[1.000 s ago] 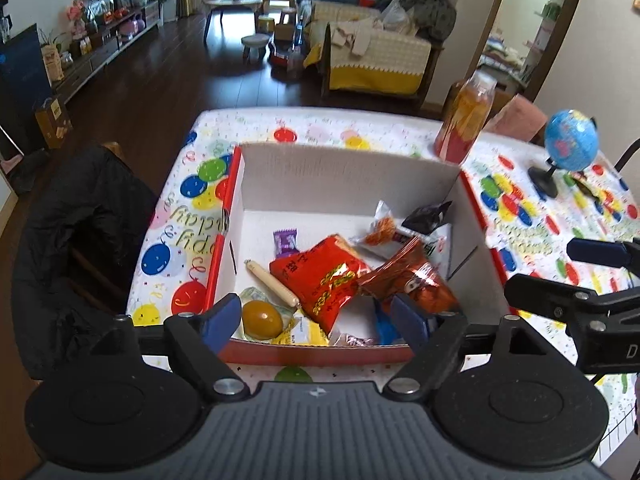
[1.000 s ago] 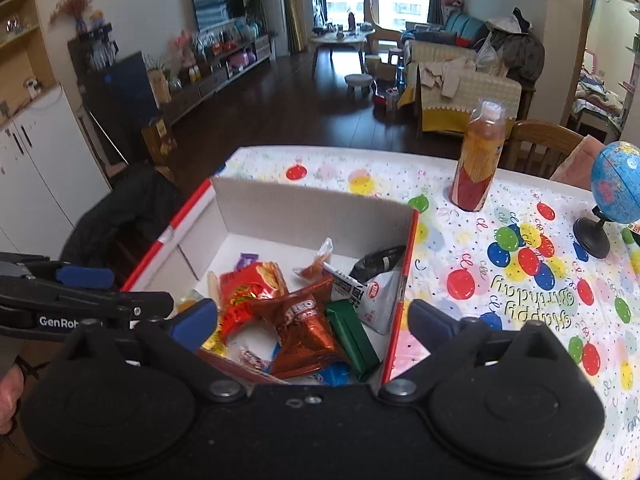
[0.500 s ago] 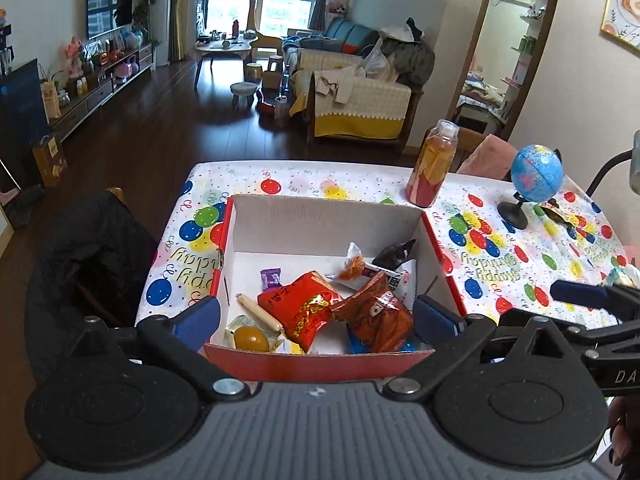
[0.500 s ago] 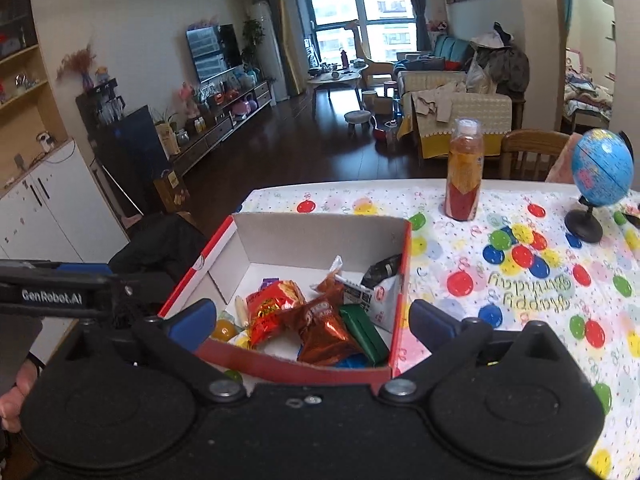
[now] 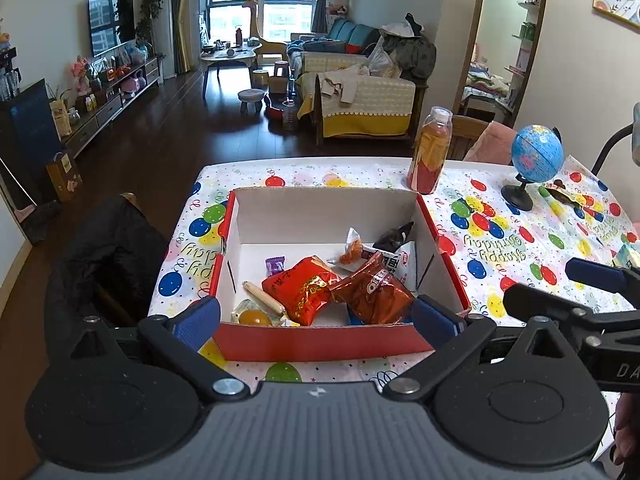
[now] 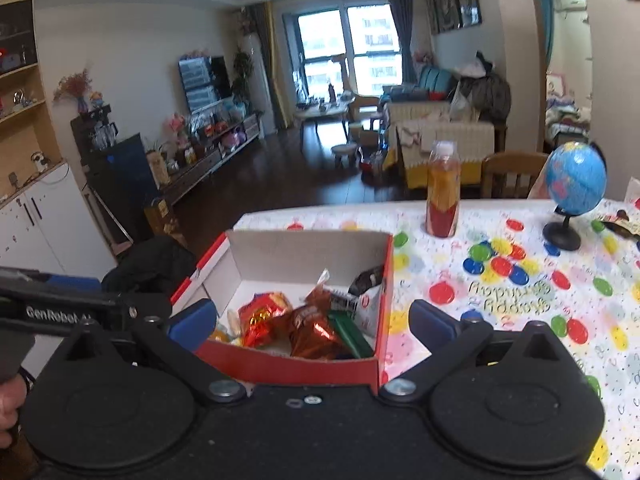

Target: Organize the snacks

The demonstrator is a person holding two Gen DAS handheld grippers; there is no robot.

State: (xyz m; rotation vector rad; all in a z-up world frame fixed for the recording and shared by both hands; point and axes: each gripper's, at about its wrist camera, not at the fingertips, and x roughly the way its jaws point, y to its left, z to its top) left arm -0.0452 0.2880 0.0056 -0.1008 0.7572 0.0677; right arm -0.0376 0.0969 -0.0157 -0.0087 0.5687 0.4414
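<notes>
A red cardboard box (image 5: 320, 345) with white inner walls sits on the balloon-print table and holds several snacks: a red bag (image 5: 302, 290), a brown foil bag (image 5: 374, 294), a purple candy (image 5: 275, 265), a yellow ball (image 5: 254, 317) and a stick (image 5: 264, 300). The box also shows in the right wrist view (image 6: 288, 366), with a green packet (image 6: 352, 338) inside. My left gripper (image 5: 316, 318) is open and empty, just before the box's near wall. My right gripper (image 6: 312, 322) is open and empty, above the box's near right corner.
An orange drink bottle (image 5: 430, 152) stands behind the box. A blue globe (image 5: 534, 160) stands at the right, with a wrapper (image 5: 564, 196) beside it. A chair with a black jacket (image 5: 100, 248) stands left of the table. The right gripper's body (image 5: 580, 312) is close on the right.
Both grippers have pulled back and up from the box. The box looks smaller and more of the room shows. Both stay open and empty.
</notes>
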